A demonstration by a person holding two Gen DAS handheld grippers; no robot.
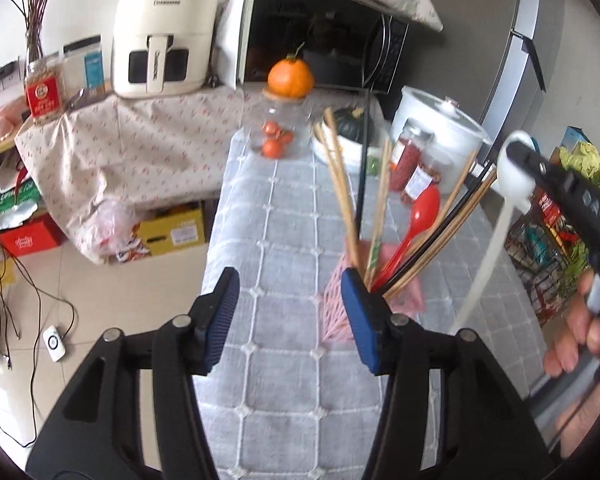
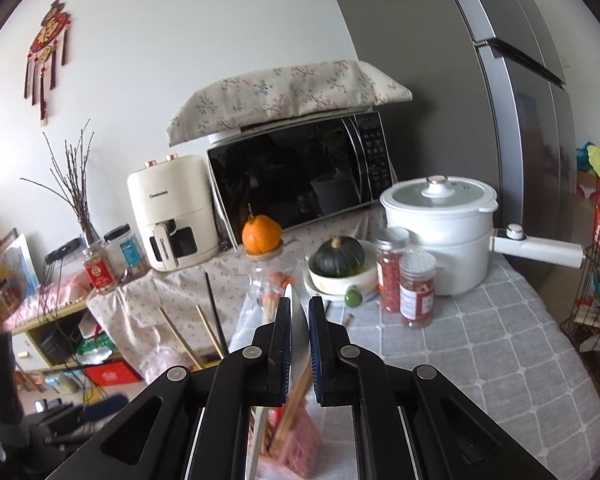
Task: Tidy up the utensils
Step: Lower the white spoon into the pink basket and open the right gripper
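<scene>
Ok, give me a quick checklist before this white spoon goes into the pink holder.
1. Right tool gripping the white spoon: ok, shut on its handle.
2. Left tool free: ok, open, nothing between its pads.
3. Pink holder steady on the table: cannot tell, the left tool hides part of it.
4. Room in the holder: cannot tell; chopsticks and a red spoon already fan out of it.
5. Spoon's lower end lined up with the opening: cannot tell, it runs behind the left tool.
</scene>
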